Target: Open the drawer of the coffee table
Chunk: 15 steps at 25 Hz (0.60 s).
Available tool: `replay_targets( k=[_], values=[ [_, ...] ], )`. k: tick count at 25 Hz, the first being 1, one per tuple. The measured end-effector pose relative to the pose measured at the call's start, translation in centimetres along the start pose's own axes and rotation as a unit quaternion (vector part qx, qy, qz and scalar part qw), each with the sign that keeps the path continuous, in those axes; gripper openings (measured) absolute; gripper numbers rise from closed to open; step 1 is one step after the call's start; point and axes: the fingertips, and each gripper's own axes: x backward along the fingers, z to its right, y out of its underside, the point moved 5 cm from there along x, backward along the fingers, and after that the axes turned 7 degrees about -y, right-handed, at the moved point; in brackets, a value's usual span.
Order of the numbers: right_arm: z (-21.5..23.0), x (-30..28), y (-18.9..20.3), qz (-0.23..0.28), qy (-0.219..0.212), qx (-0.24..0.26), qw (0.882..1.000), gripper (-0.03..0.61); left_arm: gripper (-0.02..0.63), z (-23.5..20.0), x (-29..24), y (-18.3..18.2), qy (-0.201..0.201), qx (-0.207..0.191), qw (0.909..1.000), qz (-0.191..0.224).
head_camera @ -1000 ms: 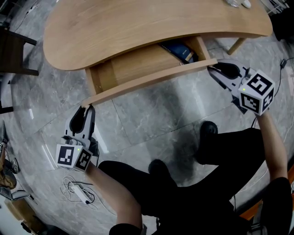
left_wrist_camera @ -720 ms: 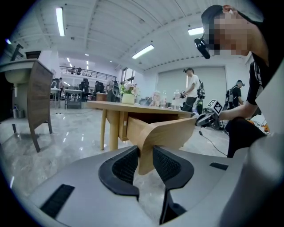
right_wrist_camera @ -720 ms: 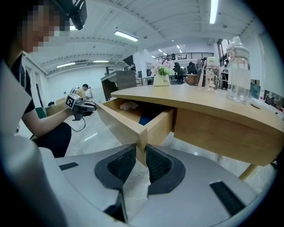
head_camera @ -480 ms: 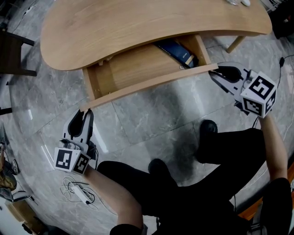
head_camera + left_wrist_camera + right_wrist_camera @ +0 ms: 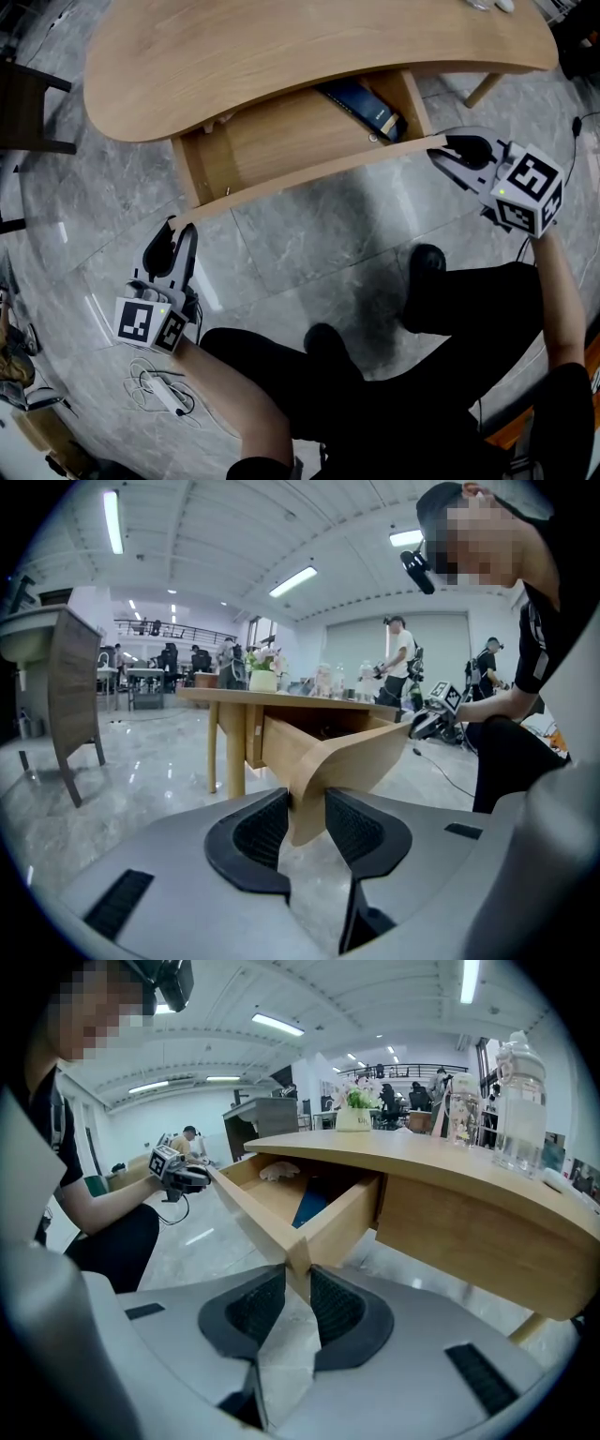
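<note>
Drawer (image 5: 281, 141) is pulled well out from under the curved wooden bench (image 5: 281, 47), its floor exposed and its back part under the top. The long curved drawer front (image 5: 309, 173) overhangs the box at both ends, and each end sits in a claw. Left claw (image 5: 307, 817): the front's left tip stands between the ribbed pads (image 5: 262, 829). Both pads are against the wood near the top, with a gap lower down where the panel tapers, and the jaws are opening right now. Right claw (image 5: 298, 1288): clenched on the front's right end, just where the side wall meets it, pads tight on both faces. Inside the drawer, a dark blue flat item (image 5: 361, 103) lies in the right rear corner against the side wall. The right gripper view shows a pale thing (image 5: 278, 1172) further in, can't tell what. A clear glass jar (image 5: 518, 1101) stands on the bench top. Grey marble floor (image 5: 309, 253) below, with a white power strip (image 5: 164, 394) and its cable beside the left marker cube (image 5: 150, 323). Both claws are angled down toward the front, one from each side of the person's legs (image 5: 375, 375).
</note>
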Motion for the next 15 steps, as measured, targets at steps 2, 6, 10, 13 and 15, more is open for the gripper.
replay_targets(
  k=[2, 6, 10, 13, 15],
  values=[
    [0.1, 0.0, -0.1, 0.000, -0.001, 0.001, 1.000, 0.072, 0.135, 0.1, -0.2, -0.2, 0.005, 0.003, 1.0000, 0.007],
    [0.0, 0.0, -0.1, 0.001, 0.003, 0.009, 1.000, 0.077, 0.182, -0.3, -0.2, 0.1, 0.000, -0.013, 0.9999, 0.002],
    [-0.1, -0.1, -0.2, -0.006, 0.010, 0.023, 1.000, 0.088, 0.267, 0.5, -0.9, 0.3, 0.018, -0.029, 0.9994, 0.000],
    [-0.3, -0.1, -0.2, -0.014, 0.018, 0.041, 0.999, 0.095, 0.267, 0.5, -1.1, 0.1, 0.012, -0.029, 0.9995, 0.003],
    [-0.3, -0.2, -0.2, -0.016, 0.020, 0.050, 0.998, 0.098, 0.267, 0.4, -1.2, -0.1, 0.003, -0.030, 0.9995, 0.007]
  ],
)
